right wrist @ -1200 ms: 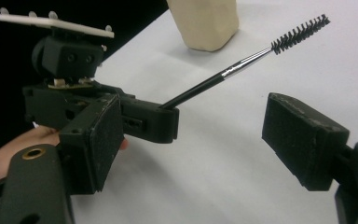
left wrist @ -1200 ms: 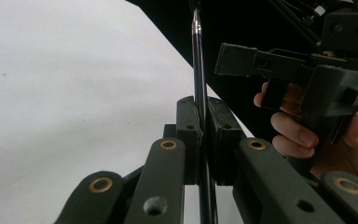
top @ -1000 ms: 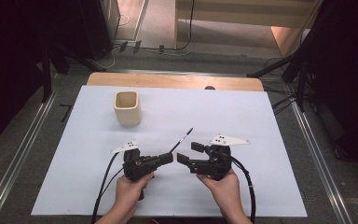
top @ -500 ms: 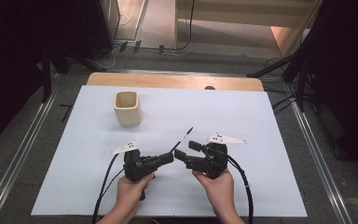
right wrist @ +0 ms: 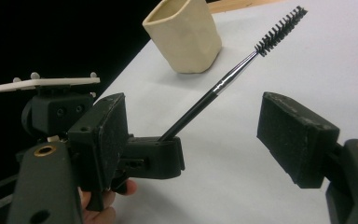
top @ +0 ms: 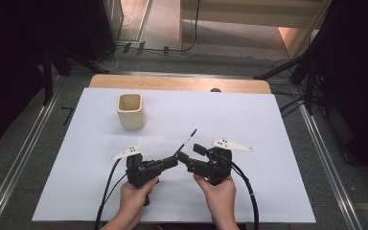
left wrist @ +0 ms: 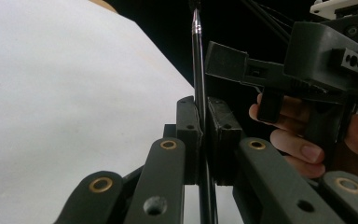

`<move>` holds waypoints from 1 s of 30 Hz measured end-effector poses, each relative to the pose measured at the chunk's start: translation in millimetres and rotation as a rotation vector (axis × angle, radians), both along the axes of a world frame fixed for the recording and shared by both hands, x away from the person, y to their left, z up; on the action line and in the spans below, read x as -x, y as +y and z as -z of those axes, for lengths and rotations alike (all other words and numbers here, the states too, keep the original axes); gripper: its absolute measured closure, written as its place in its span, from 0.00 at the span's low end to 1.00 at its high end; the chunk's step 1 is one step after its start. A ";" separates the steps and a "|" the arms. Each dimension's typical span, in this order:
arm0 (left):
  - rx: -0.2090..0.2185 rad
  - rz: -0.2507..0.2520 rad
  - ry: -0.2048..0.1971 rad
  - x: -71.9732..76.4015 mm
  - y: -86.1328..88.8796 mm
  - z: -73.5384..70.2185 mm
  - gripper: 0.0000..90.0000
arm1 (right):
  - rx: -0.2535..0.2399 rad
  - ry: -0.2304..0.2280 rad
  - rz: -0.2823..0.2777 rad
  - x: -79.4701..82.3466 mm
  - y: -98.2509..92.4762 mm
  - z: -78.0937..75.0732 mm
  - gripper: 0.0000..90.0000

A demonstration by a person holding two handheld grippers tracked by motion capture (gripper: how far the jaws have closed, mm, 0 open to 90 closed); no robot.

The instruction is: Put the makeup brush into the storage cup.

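Hiding the brush (left wrist: 197, 70) handle's lower end, left gripper (left wrist: 203, 135) fingers clamp it.

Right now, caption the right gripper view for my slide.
Left gripper holds a spoolie brush; open right gripper faces it.

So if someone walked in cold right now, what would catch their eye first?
Probably the thin black brush clamped in the shut left gripper, slanting up with its bristles toward the far side of the white table. Next, the right gripper, jaws open, facing the left one near the table's front middle. Then the cream cup, standing alone at the far left.
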State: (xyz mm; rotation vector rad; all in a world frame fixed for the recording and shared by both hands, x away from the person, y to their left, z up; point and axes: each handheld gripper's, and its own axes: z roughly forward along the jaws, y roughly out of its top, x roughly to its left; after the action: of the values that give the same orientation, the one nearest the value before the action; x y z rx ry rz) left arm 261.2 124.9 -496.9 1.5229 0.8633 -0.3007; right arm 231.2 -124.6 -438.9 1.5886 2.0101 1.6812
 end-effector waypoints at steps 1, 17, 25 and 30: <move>0.002 -0.001 0.000 0.1 -0.4 0.0 0.94 | -0.002 -0.001 0.000 -0.4 0.7 0.6 0.29; 0.032 0.009 0.013 -1.4 -0.9 1.4 0.94 | -0.055 0.061 -0.005 -11.5 3.3 8.9 0.33; 0.035 0.016 0.016 -0.8 -1.6 2.1 0.94 | -0.087 0.087 -0.019 -17.6 6.0 9.7 0.42; 0.036 0.018 0.016 -0.7 -1.7 2.1 0.94 | -0.101 0.110 -0.028 -21.9 8.7 9.0 0.49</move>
State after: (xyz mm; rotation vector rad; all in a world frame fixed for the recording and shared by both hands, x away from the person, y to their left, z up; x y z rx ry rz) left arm 261.9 123.2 -499.0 1.4971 0.8520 -0.3405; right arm 253.0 -115.9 -447.9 1.7293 2.0363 1.7685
